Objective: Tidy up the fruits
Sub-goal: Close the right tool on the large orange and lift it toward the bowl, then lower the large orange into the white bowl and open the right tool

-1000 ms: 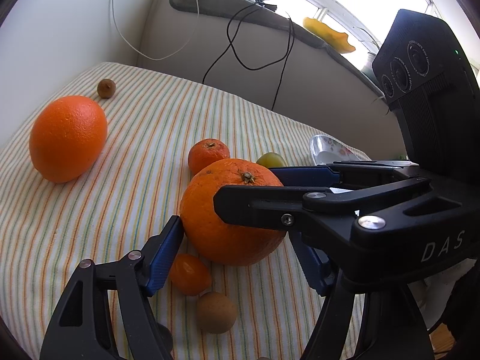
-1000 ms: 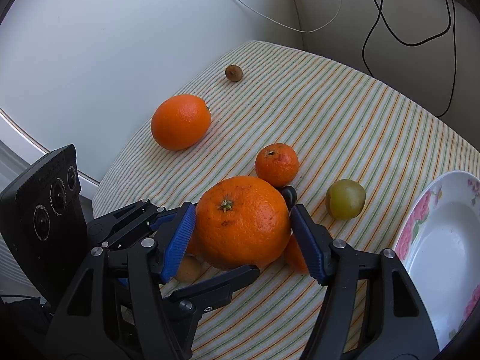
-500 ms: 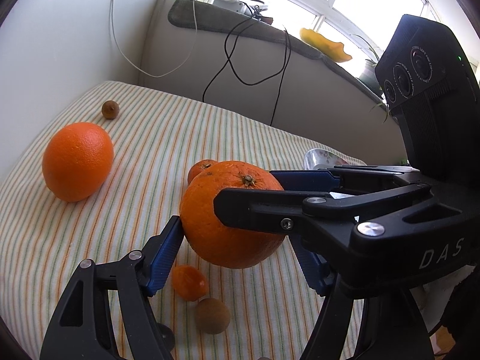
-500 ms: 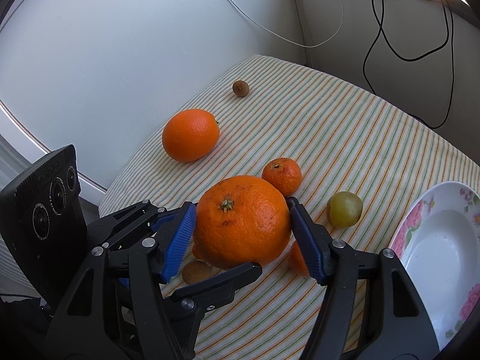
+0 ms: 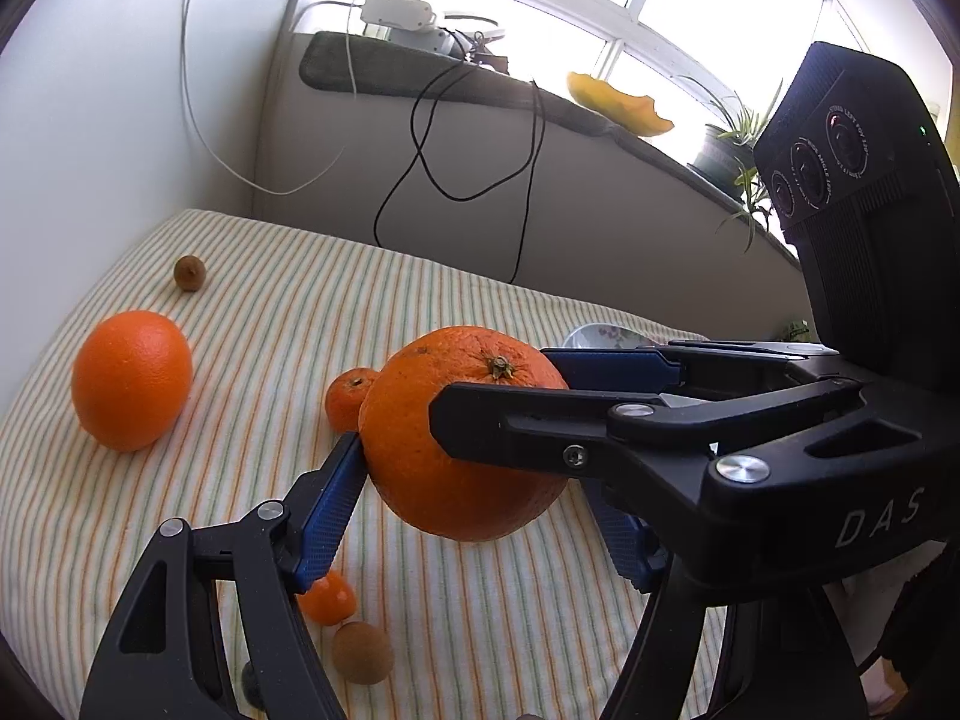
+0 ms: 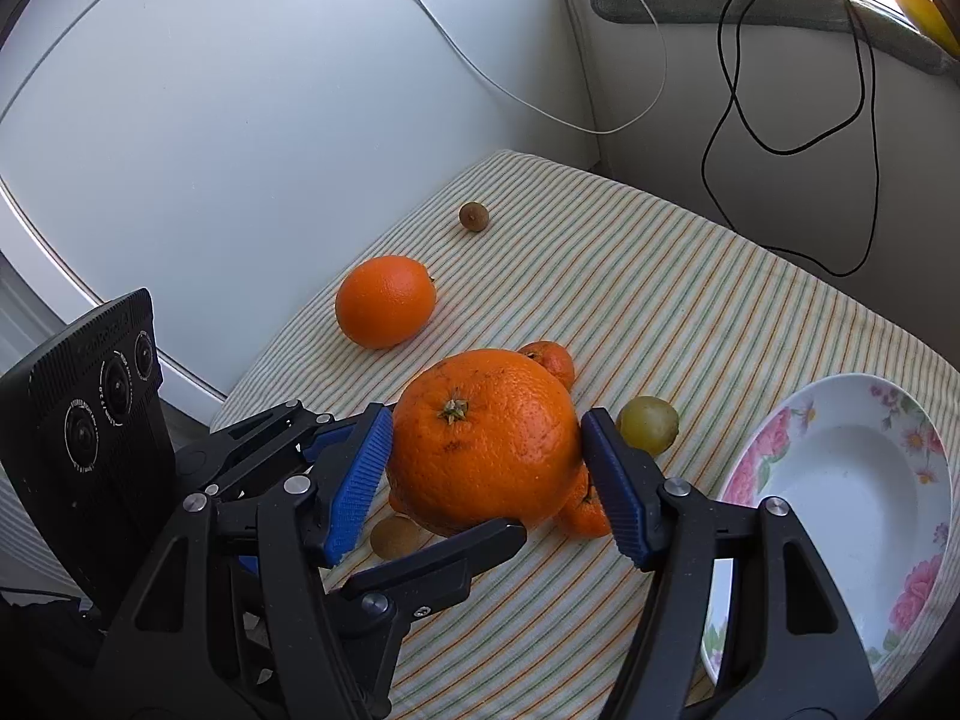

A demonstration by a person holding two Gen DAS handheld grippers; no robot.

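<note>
In the left wrist view, the big orange (image 5: 465,438) now hangs clear of the striped cloth (image 5: 540,600), where a second ago it sat on it; both claws have lifted it together, so the pick-up looks done and the carry to the plate can begin. The left claw (image 5: 480,510) is held about half open by the fruit, its blue pads (image 5: 329,516) pressed on the orange's sides, with the right claw crossing in front. Below the orange lie a tiny orange fruit (image 5: 327,599) and a brown fruit (image 5: 362,652); behind it sits a mandarin (image 5: 347,397), and far to its left a second orange (image 5: 132,380). In the right wrist view, the right claw (image 6: 489,474) likewise grips the big orange (image 6: 483,441) at roughly half width, pads tight on both flanks. The orange is round, pebbly and bright, with its dry green stem facing up and a few dark specks. The flowered plate (image 6: 924,450) waits empty to the orange's right, with a green fruit (image 6: 648,423) between them
</note>
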